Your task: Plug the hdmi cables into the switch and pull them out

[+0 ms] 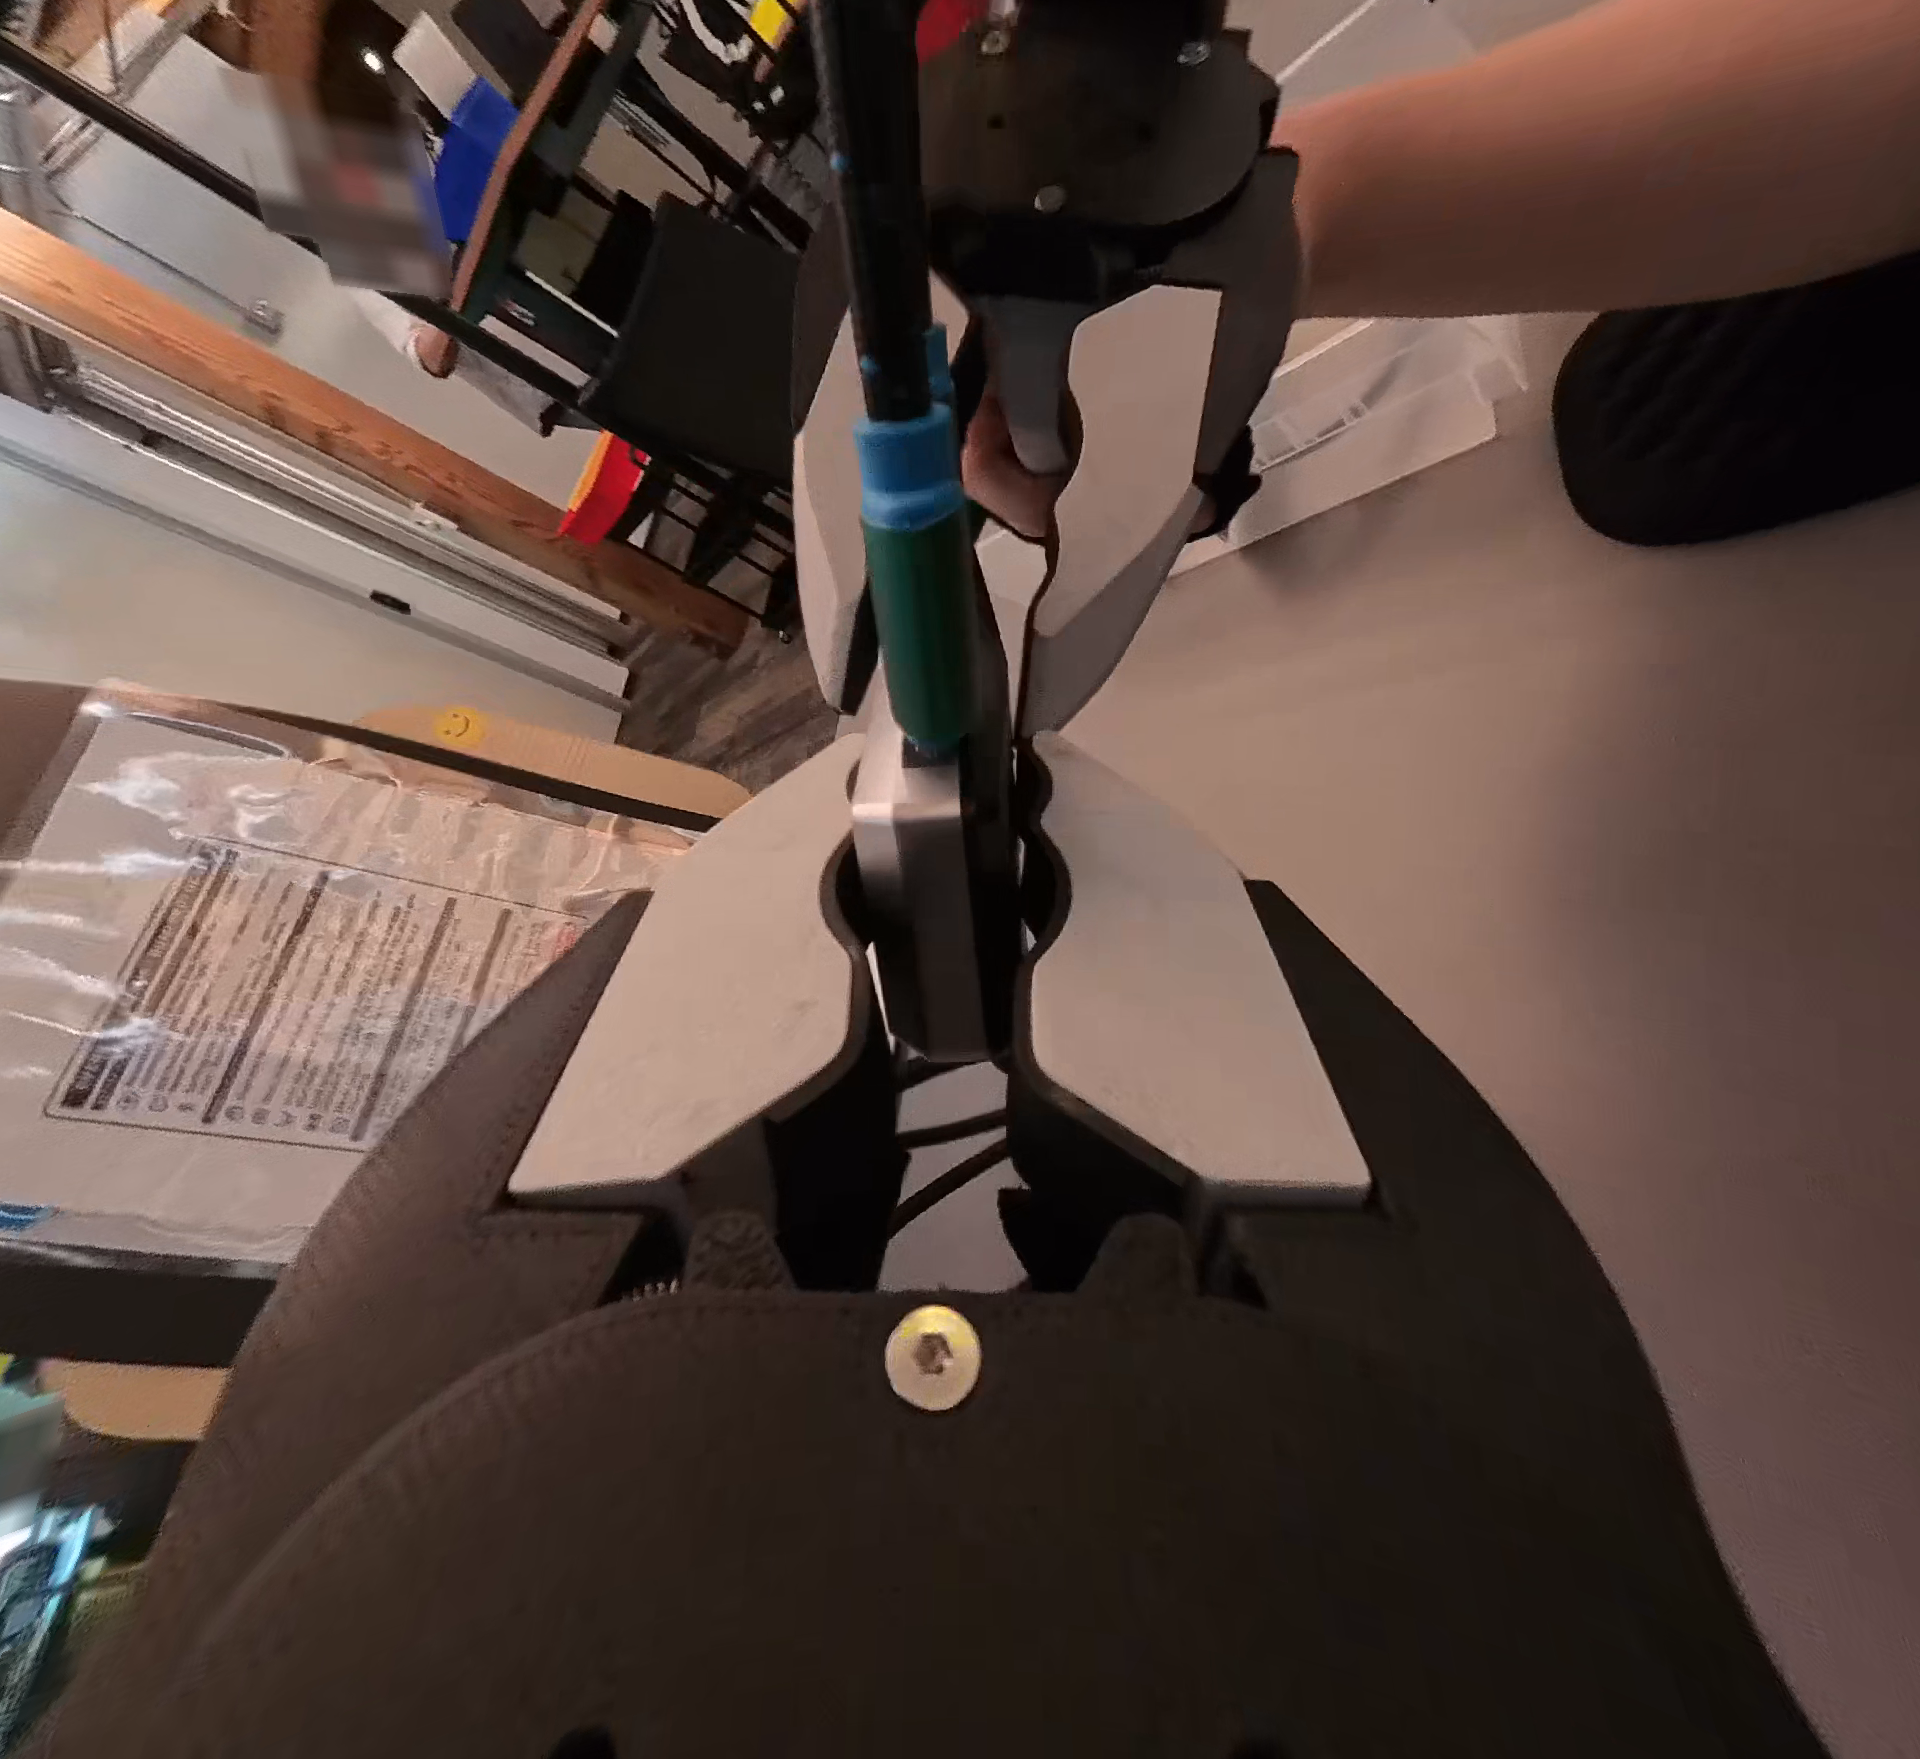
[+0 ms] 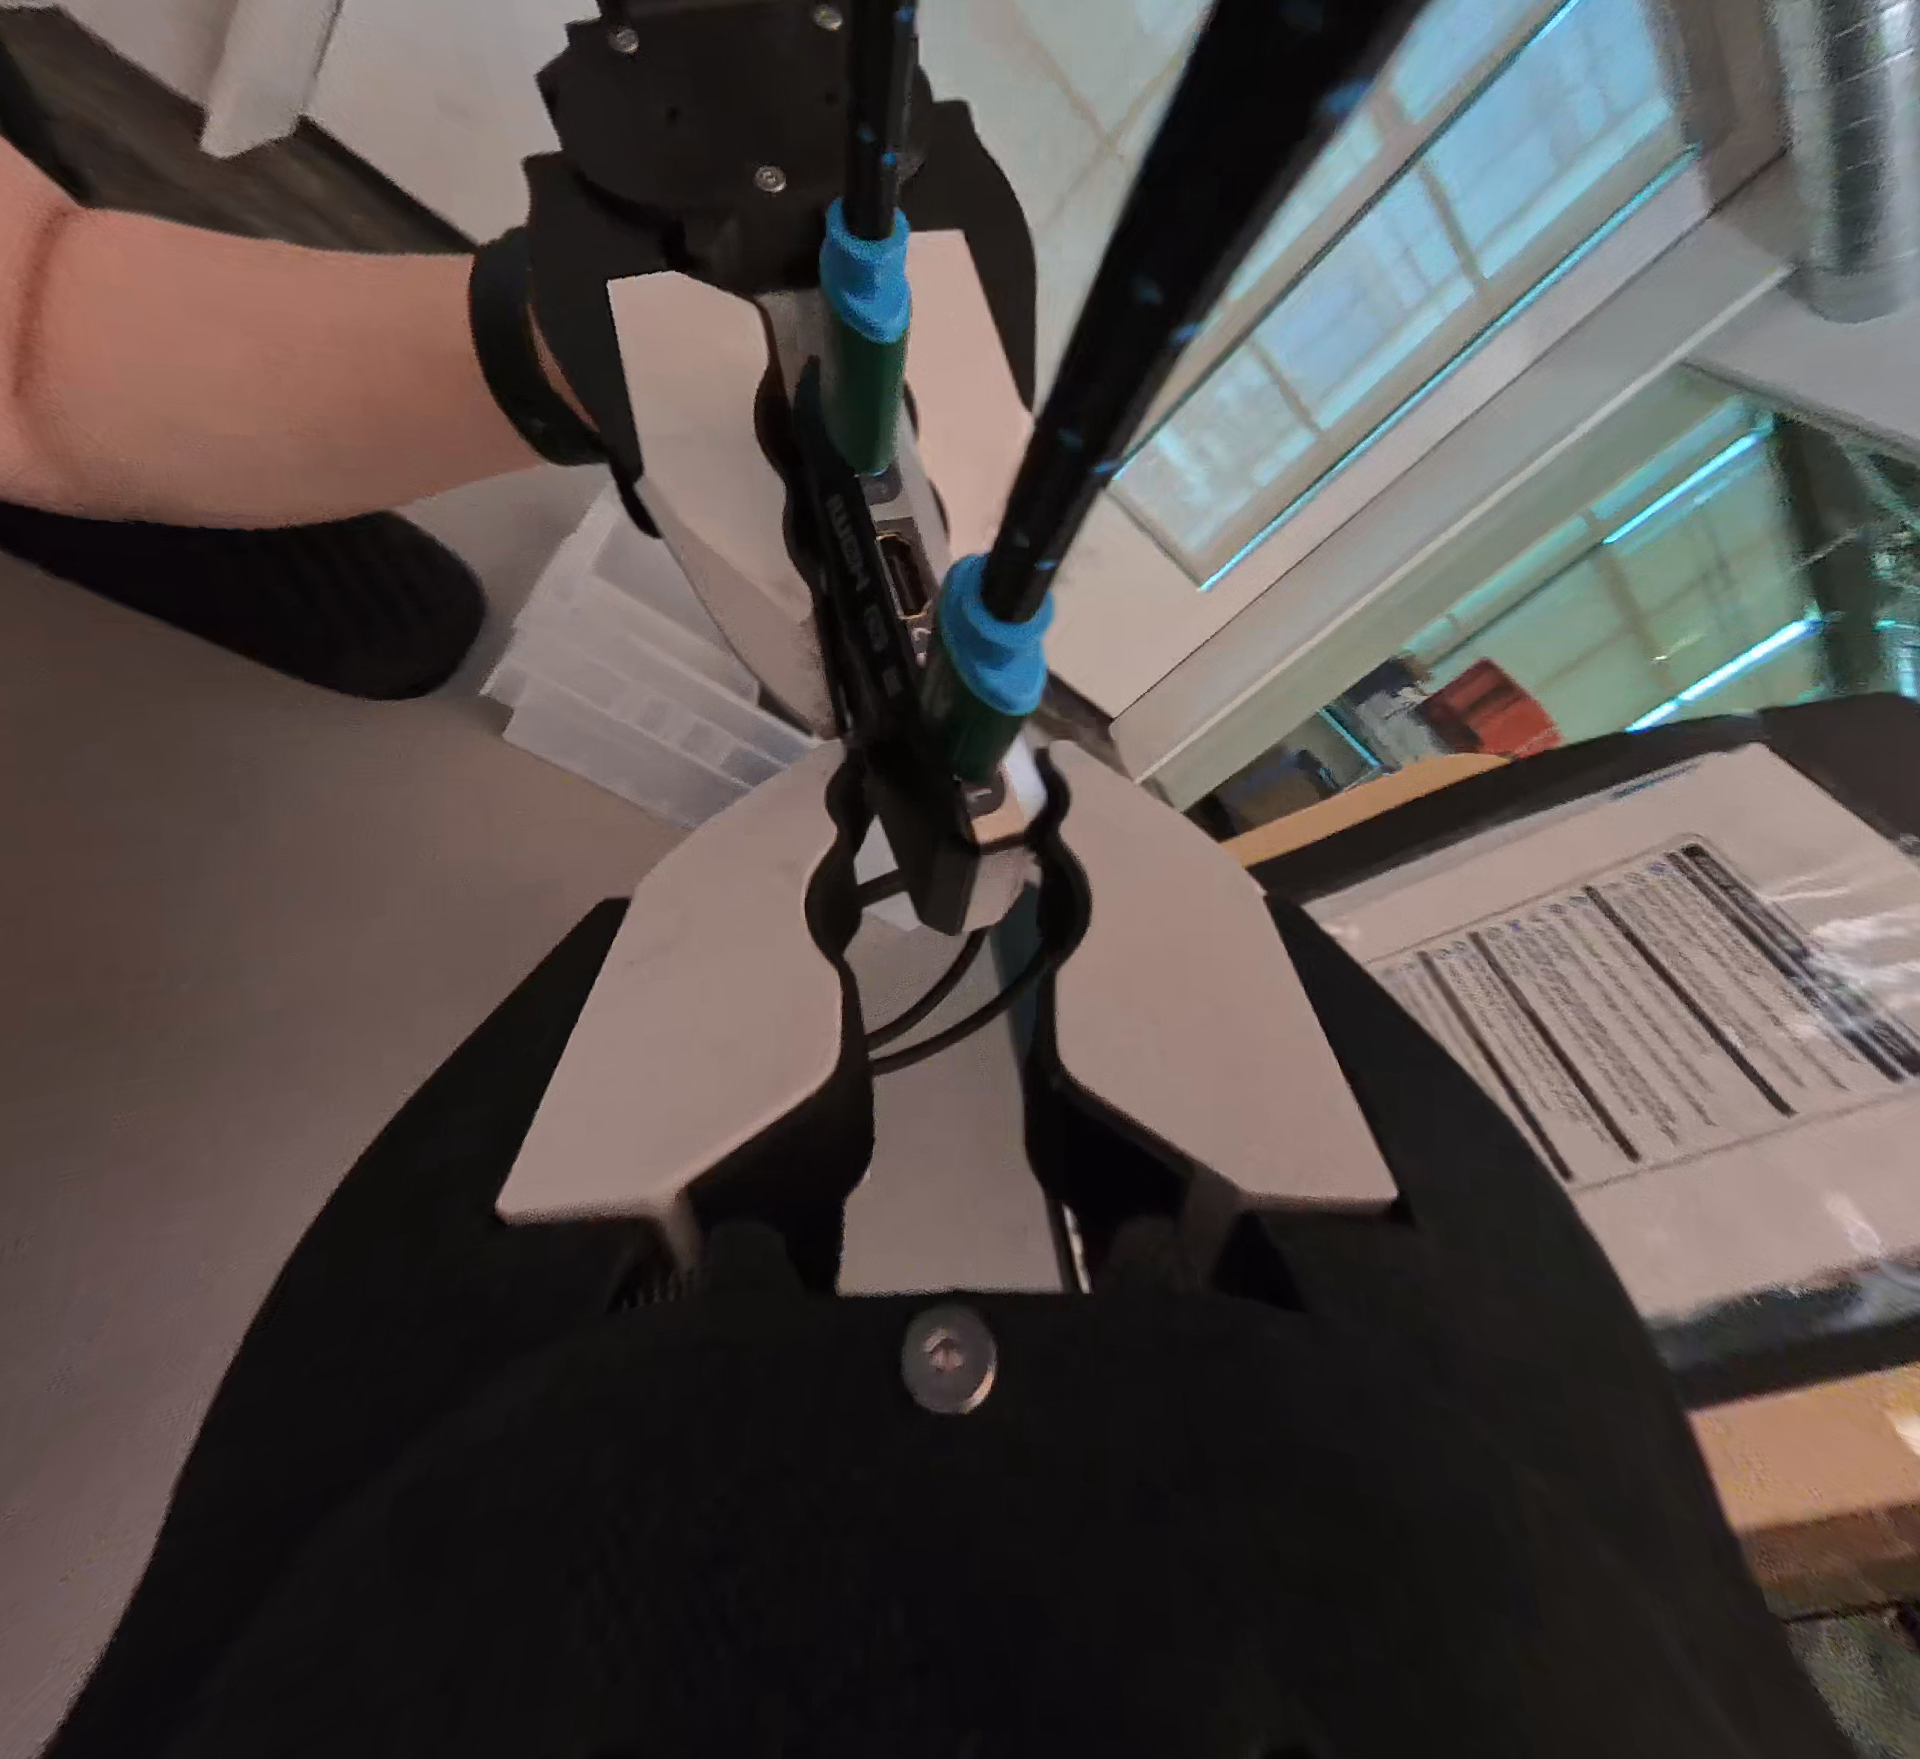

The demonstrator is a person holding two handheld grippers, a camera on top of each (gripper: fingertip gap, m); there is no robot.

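The HDMI switch [image 1: 920,920] is a small silver and black box held in the air between both grippers. My left gripper [image 1: 951,774] is shut on one end of it. My right gripper [image 2: 945,764] is shut on the other end and also shows in the left wrist view [image 1: 940,701]. The left gripper also shows in the right wrist view [image 2: 862,629]. Two green plugs with blue collars sit in the switch [image 2: 847,556], one by the left gripper [image 2: 868,369] and one by my right fingertips [image 2: 971,691]. An empty port [image 2: 902,582] lies between them. Black braided cables [image 2: 1132,275] rise upward.
A grey tabletop [image 2: 260,878] lies below. A clear plastic organiser [image 2: 623,691] stands on it. A white plastic-wrapped box with a printed label [image 1: 260,961] sits to the side. A person's forearm [image 1: 1558,182] reaches in. Shelves [image 1: 665,151] and windows [image 2: 1455,255] are behind.
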